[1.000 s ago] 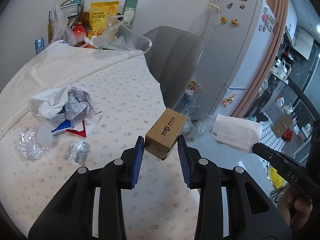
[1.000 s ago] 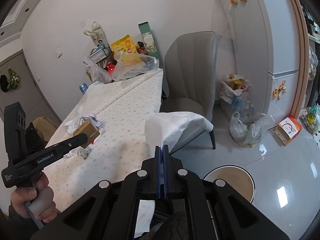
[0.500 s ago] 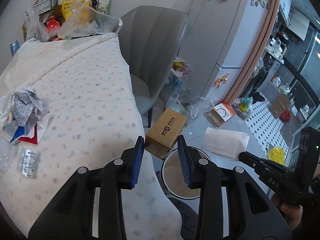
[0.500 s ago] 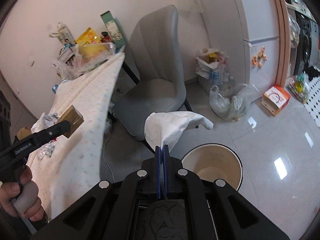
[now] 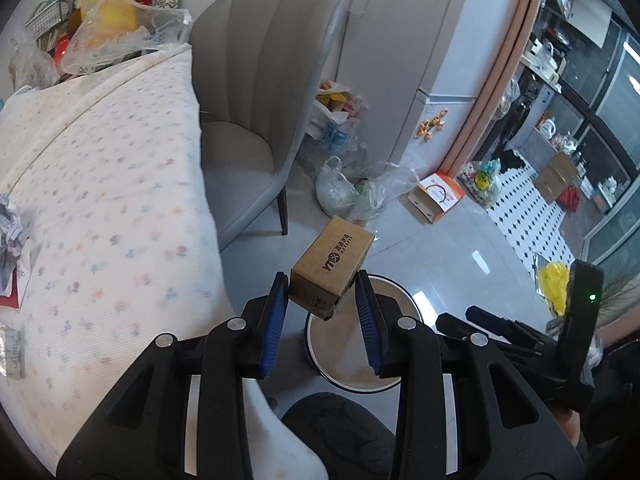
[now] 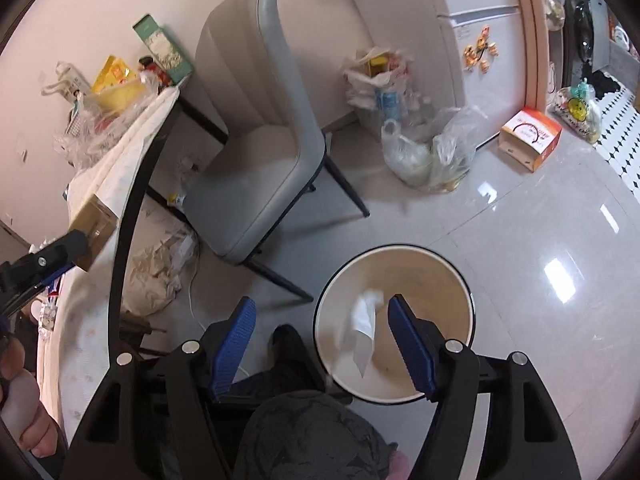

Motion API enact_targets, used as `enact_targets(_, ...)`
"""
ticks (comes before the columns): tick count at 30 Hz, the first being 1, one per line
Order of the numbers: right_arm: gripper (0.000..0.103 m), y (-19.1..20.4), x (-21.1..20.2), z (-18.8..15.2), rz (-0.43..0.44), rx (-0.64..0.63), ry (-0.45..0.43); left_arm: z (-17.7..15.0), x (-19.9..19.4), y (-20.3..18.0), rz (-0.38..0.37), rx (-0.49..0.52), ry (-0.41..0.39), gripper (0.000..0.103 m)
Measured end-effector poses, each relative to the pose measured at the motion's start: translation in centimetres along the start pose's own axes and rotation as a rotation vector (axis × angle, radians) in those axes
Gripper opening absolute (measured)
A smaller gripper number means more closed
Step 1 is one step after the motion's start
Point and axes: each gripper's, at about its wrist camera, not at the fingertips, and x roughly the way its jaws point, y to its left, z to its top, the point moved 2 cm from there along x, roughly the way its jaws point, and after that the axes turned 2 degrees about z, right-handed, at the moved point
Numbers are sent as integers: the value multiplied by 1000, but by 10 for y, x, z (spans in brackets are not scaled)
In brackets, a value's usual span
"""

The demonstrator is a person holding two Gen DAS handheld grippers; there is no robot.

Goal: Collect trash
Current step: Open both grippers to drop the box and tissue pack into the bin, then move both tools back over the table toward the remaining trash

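My left gripper [image 5: 320, 280] is shut on a small brown cardboard box [image 5: 331, 266] and holds it just above the round trash bin [image 5: 352, 368] on the floor. The box also shows in the right wrist view [image 6: 93, 222]. My right gripper [image 6: 322, 308] is open over the bin [image 6: 424, 268]. A white tissue [image 6: 364, 328] is inside the bin, falling or lying against its wall. Crumpled paper trash [image 5: 10, 220] lies at the left of the table [image 5: 100, 168].
A grey chair [image 6: 260, 140] stands between table and bin. Plastic bags [image 6: 424, 152] and an orange-white box [image 6: 530, 138] sit on the floor by the fridge [image 5: 420, 40]. Snack bags [image 5: 108, 12] crowd the table's far end.
My right gripper opened and let go of the white tissue, which dropped into the bin. My left gripper carried the box from over the table to above the bin.
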Motion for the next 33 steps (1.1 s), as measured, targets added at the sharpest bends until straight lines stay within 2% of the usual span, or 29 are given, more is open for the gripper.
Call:
enact_targets(18, 68, -63, -64, 3, -83, 105, -112, 5, 38, -86, -110, 136, 91, 37)
enact_targets(20, 68, -67, -68, 5, -85, 114, -123, 8, 40, -92, -112, 142, 97, 54)
enact_targets(23, 68, -69, -74, 5, -86, 124, -137, 10, 33, -93, -113, 137, 72, 71)
enact_targets(29, 70, -56, -75, 4, -66, 102, -135, 11, 14, -74, -85, 103, 33, 83)
enact_targets(33, 77, -35, -71, 2, -48, 66, -130, 10, -9, -47, -53, 47, -10, 88)
